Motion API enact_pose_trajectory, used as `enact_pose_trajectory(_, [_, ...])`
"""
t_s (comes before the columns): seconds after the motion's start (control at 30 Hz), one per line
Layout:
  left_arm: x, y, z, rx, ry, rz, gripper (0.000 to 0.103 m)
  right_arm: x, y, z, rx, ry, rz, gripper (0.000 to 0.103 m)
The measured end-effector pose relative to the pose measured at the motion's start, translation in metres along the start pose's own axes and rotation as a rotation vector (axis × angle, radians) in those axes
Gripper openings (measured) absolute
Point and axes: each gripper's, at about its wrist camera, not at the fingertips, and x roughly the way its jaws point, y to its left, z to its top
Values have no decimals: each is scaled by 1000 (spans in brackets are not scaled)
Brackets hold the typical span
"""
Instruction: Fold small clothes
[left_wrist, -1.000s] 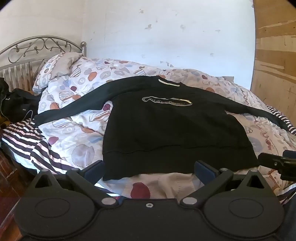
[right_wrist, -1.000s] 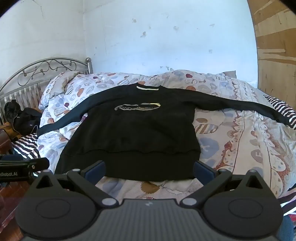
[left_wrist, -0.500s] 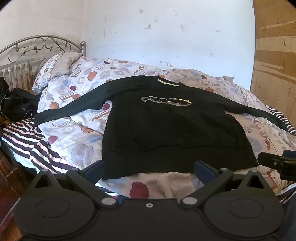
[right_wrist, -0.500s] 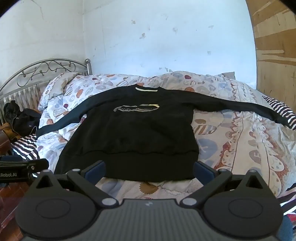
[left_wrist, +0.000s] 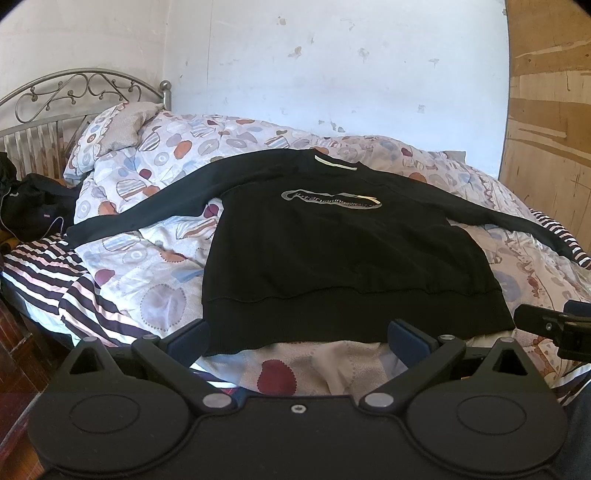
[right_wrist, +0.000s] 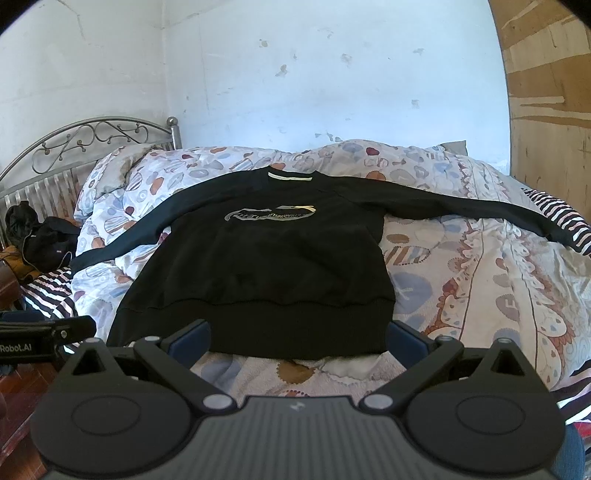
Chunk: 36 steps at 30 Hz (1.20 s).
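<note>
The left gripper (left_wrist: 299, 338) has its two blue-padded fingers spread wide apart, with nothing between them. It hangs just short of the near edge of the bed, its pads level with the hem of the black sweatshirt (left_wrist: 340, 251) but, as far as the left wrist view shows, not touching the cloth. The right gripper (right_wrist: 297, 338) is likewise spread wide and empty, its pads flanking the hem from the near side; contact cannot be told. Each tool shows in the other's view: the right gripper's black finger pokes in at 3 o'clock of the left wrist view, and the left one's, marked with white lettering, at 9 o'clock of the right wrist view.

The sweatshirt lies face up and flat on a patterned duvet (right_wrist: 461, 266), roughly at the centre of both views. Its collar, with a pale strip inside the neck, points to 12 o'clock, and the ribbed hem lies toward 6 o'clock. A silver oval logo (left_wrist: 332, 199) sits across the chest. Both sleeves are stretched out sideways: one runs toward 9 o'clock, its cuff reaching a striped sheet (left_wrist: 40, 266); the other runs toward 3 o'clock, ending at striped fabric there too. The body is smooth, with slight waviness along the seam above the hem band.
</note>
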Motion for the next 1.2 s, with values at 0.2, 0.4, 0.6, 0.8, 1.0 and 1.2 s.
enact_pose_trajectory(0.2, [0,0,0,0,1,0,102,1,0,-2,1,3,-2,103])
enact_pose_trajectory(0.4, [0,0,0,-1,1,-2,102,1,0,-2,2,4,-2,103])
enact_pose_trajectory(0.6, [10,-11,-12,1,6,-7,102,1,-1,-1,2,4,-2,103])
enact_pose_trajectory(0.8, [7,-6,-5,2,14,-13,102,2,-1,-4,6,8,-4,103])
enact_pose_trajectory(1.0, [8,-8,-6,5,20,-14,102,5,-2,-7,12,15,-4,103])
enact_pose_trajectory(1.2, [12,-8,-4,9,29,-16,102,9,-4,-6,18,24,-5,103])
